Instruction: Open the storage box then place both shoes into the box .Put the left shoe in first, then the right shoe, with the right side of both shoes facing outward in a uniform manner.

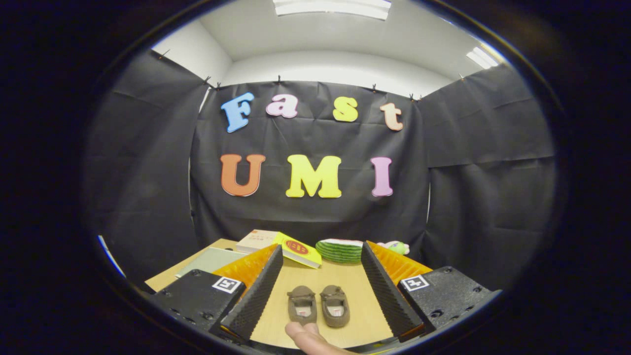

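Nearest, a fingertip [308, 337] pokes in at the near edge of the surface [352, 291], just short of the shoes. The jaws [320, 286] stand wide apart, released, holding nothing, and the bare wood runs between them. On that wood, between the fingers, sit the two small brown shoes side by side and close together: one shoe [301, 304] on the left, its mate [335, 305] on the right, both with their open backs toward the gripper. Beyond them, toward the far edge, lie a pale book [257, 240], a yellow book [298, 249] tilted against it, a green striped plush [340, 250] and a small green toy [397, 246]; a pale green mat [209, 260] lies toward the far left corner. I see no storage box among these, so I judge the task to be at its very start, with the opening step not yet done. The next move calls for finding the box and its lid and bringing the jaws to it before either shoe is touched.
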Motion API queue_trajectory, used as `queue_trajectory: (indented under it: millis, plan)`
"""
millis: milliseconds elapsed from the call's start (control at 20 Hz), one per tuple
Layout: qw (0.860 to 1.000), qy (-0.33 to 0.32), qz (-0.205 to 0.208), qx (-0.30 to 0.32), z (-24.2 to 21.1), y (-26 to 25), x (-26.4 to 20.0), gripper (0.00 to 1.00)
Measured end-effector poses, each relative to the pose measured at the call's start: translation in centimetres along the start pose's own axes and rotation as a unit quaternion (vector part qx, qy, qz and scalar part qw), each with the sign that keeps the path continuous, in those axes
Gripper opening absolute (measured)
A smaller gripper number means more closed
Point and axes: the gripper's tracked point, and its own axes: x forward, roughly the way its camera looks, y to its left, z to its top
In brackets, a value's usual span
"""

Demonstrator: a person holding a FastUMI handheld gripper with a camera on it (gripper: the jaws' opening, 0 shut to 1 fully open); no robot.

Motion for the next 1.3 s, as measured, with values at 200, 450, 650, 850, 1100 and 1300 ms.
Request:
queue_trajectory:
  millis: [200, 450, 650, 850, 1100, 1300]
  plan:
    - [1.0, 0.019, 0.017, -0.007, -2.0, 1.1, 1.1, 1.0]
    - [0.997, 0.06, 0.038, 0.002, -5.4, 2.2, 4.1, 1.0]
    - [0.993, 0.102, 0.054, 0.021, -9.0, 3.0, 7.9, 1.0]
    - [0.984, 0.151, 0.082, 0.04, -11.9, 4.2, 12.9, 1.0]
    - [0.97, 0.202, 0.111, 0.077, -14.8, 6.3, 17.7, 1.0]
    - [0.95, 0.249, 0.151, 0.118, -17.1, 9.2, 19.8, 1.0]
